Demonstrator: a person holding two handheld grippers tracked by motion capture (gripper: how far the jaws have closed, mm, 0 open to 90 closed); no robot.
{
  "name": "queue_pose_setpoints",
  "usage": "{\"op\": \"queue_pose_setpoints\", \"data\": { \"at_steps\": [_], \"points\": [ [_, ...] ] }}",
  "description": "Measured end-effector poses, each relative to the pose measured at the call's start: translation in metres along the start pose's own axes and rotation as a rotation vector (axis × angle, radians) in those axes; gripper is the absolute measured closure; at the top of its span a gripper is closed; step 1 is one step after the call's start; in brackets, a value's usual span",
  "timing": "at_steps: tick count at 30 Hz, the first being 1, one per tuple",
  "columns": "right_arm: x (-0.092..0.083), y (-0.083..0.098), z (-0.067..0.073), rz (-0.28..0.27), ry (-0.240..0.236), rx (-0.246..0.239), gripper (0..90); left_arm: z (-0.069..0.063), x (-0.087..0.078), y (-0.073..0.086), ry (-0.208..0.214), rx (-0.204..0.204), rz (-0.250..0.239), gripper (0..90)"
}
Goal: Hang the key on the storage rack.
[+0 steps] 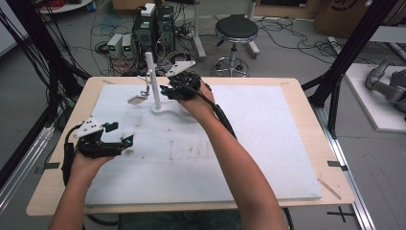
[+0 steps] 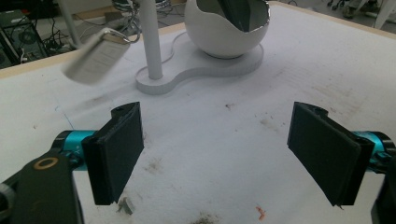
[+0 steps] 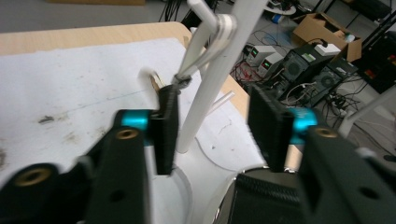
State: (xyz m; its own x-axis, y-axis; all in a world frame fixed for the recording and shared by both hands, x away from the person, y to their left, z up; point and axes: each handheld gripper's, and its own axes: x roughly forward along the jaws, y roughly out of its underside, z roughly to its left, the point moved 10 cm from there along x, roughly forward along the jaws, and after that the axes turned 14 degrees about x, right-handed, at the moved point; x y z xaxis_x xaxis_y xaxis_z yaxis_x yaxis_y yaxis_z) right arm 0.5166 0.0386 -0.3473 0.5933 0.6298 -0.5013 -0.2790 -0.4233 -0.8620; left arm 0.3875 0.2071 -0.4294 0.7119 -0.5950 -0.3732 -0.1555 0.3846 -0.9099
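A white stand rises at the back of the table: a thin pole on a flat base. From a short peg on the pole hangs a metal ring with a pale tag; the tag looks blurred. A white egg-shaped bowl sits on the same base. My right gripper is right beside the pole, jaws open, and the ring's lower end sits just above its left jaw with nothing pinched. Over the mat's left side, my left gripper stands wide open and empty.
A white foam mat with brown smudges covers most of the wooden table. Beyond the far edge are a black stool, computer cases and loose cables on the floor. A black frame post stands at the right.
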Motion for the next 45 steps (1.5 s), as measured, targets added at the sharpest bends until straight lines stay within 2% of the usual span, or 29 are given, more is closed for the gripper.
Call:
{"op": "queue_pose_setpoints", "data": {
  "at_steps": [3, 4, 8, 9, 13, 15, 16, 22, 29, 34, 39, 42, 45],
  "points": [
    [-0.011, 0.001, -0.003, -0.027, -0.011, 0.015, 48.8, 0.001, -0.002, -0.001, -0.007, -0.003, -0.005, 18.4],
    [-0.018, 0.006, -0.006, -0.009, -0.018, 0.038, 45.7, 0.003, -0.003, -0.001, -0.012, -0.005, -0.007, 18.5],
    [-0.029, 0.011, -0.010, 0.007, -0.018, 0.042, 43.0, 0.003, -0.004, -0.001, -0.014, -0.007, -0.008, 18.5],
    [-0.037, 0.014, -0.013, 0.020, -0.021, 0.057, 40.5, 0.003, -0.004, -0.001, -0.015, -0.008, -0.010, 18.5],
    [-0.054, 0.024, -0.023, -0.031, 0.000, 0.056, 40.4, 0.002, -0.003, -0.003, -0.011, -0.009, -0.013, 18.5],
    [-0.058, 0.029, -0.026, -0.033, -0.001, 0.060, 39.7, 0.002, 0.000, -0.004, -0.007, -0.008, -0.013, 18.4],
    [-0.064, 0.040, -0.032, -0.024, 0.009, 0.074, 38.2, 0.001, 0.003, -0.004, -0.002, -0.007, -0.011, 18.4],
    [-0.088, 0.074, -0.052, -0.017, 0.038, 0.122, 34.1, 0.000, 0.011, -0.007, 0.009, -0.006, -0.013, 18.4],
    [-0.112, 0.102, -0.072, -0.039, 0.069, 0.178, 32.1, 0.001, 0.021, -0.009, 0.022, -0.004, -0.018, 18.5],
    [-0.128, 0.118, -0.081, -0.056, 0.087, 0.209, 29.9, 0.002, 0.027, -0.006, 0.026, -0.017, -0.028, 18.4],
    [-0.139, 0.131, -0.084, -0.070, 0.094, 0.230, 28.4, 0.005, 0.025, -0.006, 0.022, -0.026, -0.044, 18.4],
    [-0.147, 0.145, -0.088, -0.058, 0.101, 0.280, 25.5, 0.009, 0.022, -0.005, 0.006, -0.036, -0.054, 18.4],
    [-0.151, 0.153, -0.089, -0.059, 0.104, 0.300, 25.2, 0.009, 0.022, -0.004, 0.006, -0.034, -0.052, 18.4]
  ]
}}
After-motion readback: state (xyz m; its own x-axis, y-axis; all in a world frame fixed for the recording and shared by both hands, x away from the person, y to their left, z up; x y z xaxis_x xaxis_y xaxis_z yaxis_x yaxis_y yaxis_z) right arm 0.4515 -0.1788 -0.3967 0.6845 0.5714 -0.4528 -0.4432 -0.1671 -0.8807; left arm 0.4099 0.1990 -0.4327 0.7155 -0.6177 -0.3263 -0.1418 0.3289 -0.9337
